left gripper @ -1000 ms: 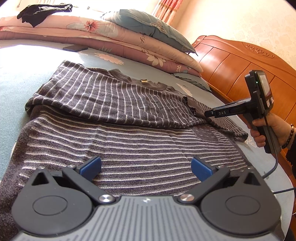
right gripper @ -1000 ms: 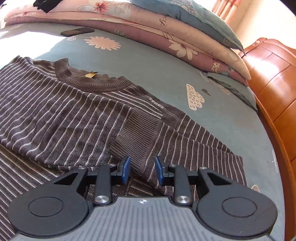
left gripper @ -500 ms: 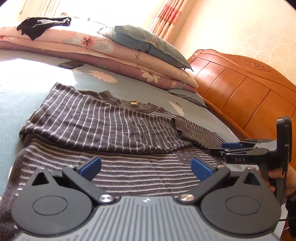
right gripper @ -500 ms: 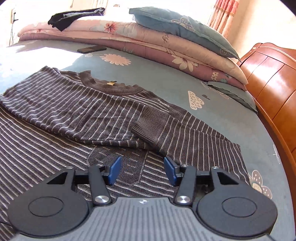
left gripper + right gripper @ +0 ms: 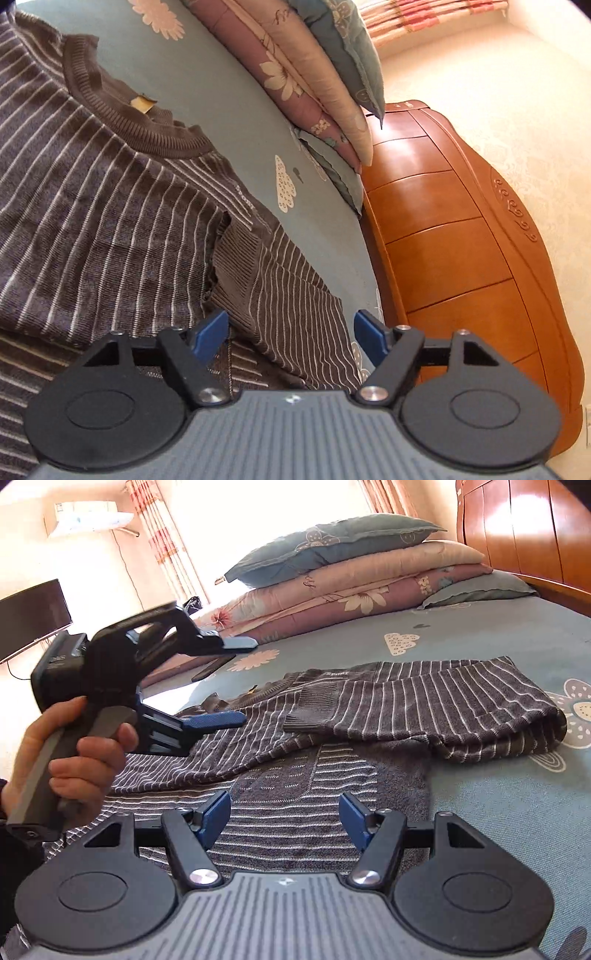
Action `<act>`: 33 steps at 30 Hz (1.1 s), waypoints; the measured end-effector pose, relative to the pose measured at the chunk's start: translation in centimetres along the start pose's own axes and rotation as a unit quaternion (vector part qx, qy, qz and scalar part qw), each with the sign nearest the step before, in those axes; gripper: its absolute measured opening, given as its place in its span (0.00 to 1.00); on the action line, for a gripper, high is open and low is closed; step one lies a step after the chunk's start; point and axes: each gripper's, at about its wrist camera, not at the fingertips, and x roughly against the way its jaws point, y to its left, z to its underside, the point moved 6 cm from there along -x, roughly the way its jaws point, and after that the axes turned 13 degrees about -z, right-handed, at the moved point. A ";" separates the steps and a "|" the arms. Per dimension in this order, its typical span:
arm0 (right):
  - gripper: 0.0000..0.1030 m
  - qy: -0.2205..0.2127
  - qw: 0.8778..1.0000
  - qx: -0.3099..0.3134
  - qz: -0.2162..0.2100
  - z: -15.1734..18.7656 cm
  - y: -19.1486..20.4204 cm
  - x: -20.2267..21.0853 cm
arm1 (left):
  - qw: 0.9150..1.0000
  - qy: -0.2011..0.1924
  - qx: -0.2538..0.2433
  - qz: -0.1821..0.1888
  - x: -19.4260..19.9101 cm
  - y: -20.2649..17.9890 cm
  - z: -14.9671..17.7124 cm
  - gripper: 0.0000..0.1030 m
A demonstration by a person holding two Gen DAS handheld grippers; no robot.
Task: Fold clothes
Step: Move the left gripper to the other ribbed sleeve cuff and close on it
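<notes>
While left gripper (image 5: 291, 334) closes, sweater (image 5: 110, 206) sleeve lies under jaws, ungripped.

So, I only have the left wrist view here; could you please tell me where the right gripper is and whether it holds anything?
Observer: The right gripper hovers over the lower body of the striped sweater. Its jaws are opening, with nothing pressed between the pads.
Operator: Thank you. How does my left gripper look from that side?
Observer: The left gripper is rolled onto its side, one finger above the other. It is over the sweater, its jaws closing with no cloth gripped.
Operator: Is anything else lying on the bed?
Observer: A dark, flat, phone-like thing lies on the bedsheet beyond the sweater's collar, in front of the stacked quilts.
</notes>
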 end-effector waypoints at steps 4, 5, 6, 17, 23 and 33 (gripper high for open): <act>0.73 -0.007 1.000 -0.006 -0.016 0.3 -0.4 0.2 | 1.000 -0.001 0.006 -0.008 -2.6 0.3 -0.1 0.71; 0.73 -0.007 1.000 -0.011 -0.016 0.4 -0.6 0.2 | 1.000 0.001 0.011 -0.014 -3.0 0.5 0.0 0.71; 0.73 -0.010 1.000 -0.017 -0.016 0.5 -0.9 0.3 | 1.000 0.004 0.016 -0.019 -3.4 0.6 0.1 0.71; 0.77 -0.021 0.999 -0.048 -0.007 0.5 -2.6 0.5 | 0.999 -0.012 0.040 -0.018 -4.4 1.1 0.7 0.76; 0.77 -0.026 0.998 -0.057 0.001 0.5 -3.4 0.8 | 0.994 -0.049 0.094 0.027 -3.8 2.5 0.3 0.78; 0.79 -0.032 0.996 -0.085 0.014 0.3 -4.7 1.1 | 0.997 -0.012 0.082 0.002 -6.0 0.6 -1.3 0.87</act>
